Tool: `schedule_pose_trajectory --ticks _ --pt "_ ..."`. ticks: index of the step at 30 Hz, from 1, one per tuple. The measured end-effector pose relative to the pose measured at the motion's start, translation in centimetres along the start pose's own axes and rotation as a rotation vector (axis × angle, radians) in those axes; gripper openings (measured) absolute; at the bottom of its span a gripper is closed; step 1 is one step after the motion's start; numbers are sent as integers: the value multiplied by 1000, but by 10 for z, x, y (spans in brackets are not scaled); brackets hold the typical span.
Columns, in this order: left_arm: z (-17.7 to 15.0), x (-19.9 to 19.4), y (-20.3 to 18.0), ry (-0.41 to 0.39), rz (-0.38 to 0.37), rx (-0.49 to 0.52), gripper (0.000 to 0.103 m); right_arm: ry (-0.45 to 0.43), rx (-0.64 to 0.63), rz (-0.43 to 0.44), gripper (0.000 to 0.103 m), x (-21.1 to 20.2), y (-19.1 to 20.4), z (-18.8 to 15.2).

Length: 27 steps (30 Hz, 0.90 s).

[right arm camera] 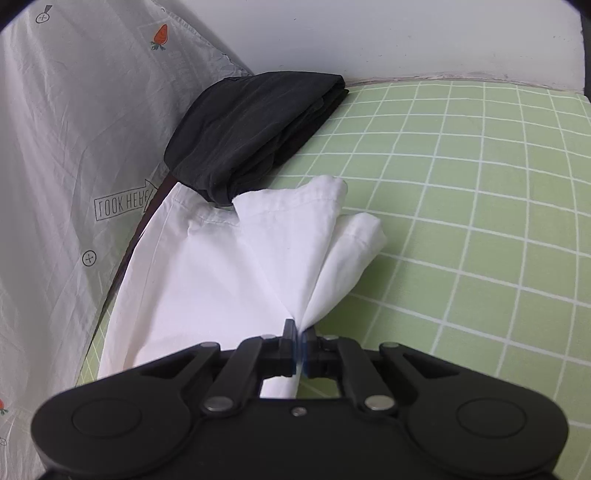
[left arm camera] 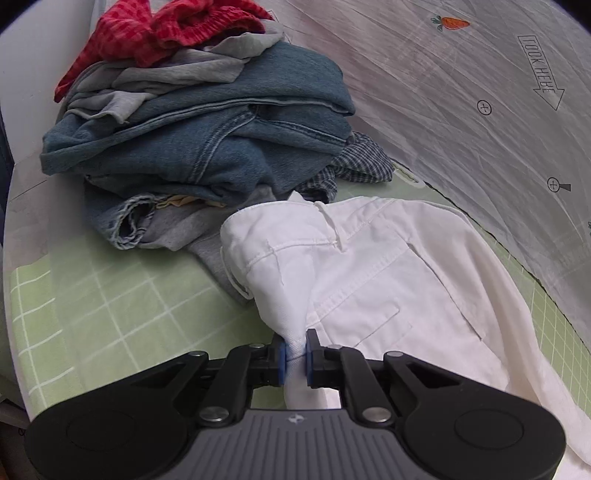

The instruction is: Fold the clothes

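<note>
White trousers [left arm camera: 369, 280] lie across the green checked sheet [left arm camera: 110, 314]. In the left wrist view their waistband end with a belt loop and back pocket shows. My left gripper [left arm camera: 295, 356] is shut on a bunched fold of that end. In the right wrist view the white trousers [right arm camera: 236, 266] show their leg hems, spread toward a black garment. My right gripper [right arm camera: 298, 349] is shut on a pinch of the leg cloth, pulled into a ridge above the sheet [right arm camera: 461, 240].
A pile of unfolded clothes stands behind the waistband: blue jeans [left arm camera: 207, 140], grey pieces, a red knit [left arm camera: 159, 29], a checked shirt [left arm camera: 362, 158]. A folded black garment [right arm camera: 255, 136] lies by the hems. A pale printed curtain [left arm camera: 461, 92] runs along the bed's far side.
</note>
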<state>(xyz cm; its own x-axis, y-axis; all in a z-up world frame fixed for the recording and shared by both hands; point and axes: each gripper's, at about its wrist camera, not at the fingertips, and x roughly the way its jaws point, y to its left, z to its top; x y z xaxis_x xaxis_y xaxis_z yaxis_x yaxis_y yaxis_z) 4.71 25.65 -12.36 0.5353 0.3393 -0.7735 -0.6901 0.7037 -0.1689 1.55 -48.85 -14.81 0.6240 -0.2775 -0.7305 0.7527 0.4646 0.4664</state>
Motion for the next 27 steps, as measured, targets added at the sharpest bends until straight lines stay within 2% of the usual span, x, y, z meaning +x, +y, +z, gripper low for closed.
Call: schedule_pose_trajectory --ticks 2,4,5,7,9,10,12,14,17,21,23,25,27 --pt "-10 -3 12 12 34 6 12 15 -33 -21 3 -6 -9 -7" --pt "-15 -5 19 24 64 5 17 25 -73 -41 4 -10 -13 -11" --pt "-17 -7 21 27 77 3 23 25 -98 -51 10 -10 -12 -11" --pt "-15 -13 18 4 101 7 28 16 -145 -72 18 -11 -10 -10" --pt "-13 -21 11 -35 132 14 43 -21 -188 -96 31 -13 -5 -3" --pt "-9 -25 5 -63 137 22 49 -35 -196 -93 34 -14 -4 1" --pt "-4 -34 -8 -116 106 46 64 -64 -211 -84 41 -14 -1 8" --pt "-1 -42 -22 -154 73 78 66 -76 -231 -110 44 -10 2 11" --pt "-2 -46 -50 -171 38 148 71 -108 -272 -164 50 -6 5 13" --pt "-20 -39 -80 -99 -41 216 71 -162 -317 -210 70 -7 6 12" --pt "-32 -35 -92 -60 -65 267 71 -177 -334 -219 71 -8 5 12" --pt "-43 -29 -101 -15 -80 314 71 -156 -324 -185 71 -4 2 12" --pt "-54 -22 -109 30 -94 361 71 -119 -308 -160 62 4 -1 11"
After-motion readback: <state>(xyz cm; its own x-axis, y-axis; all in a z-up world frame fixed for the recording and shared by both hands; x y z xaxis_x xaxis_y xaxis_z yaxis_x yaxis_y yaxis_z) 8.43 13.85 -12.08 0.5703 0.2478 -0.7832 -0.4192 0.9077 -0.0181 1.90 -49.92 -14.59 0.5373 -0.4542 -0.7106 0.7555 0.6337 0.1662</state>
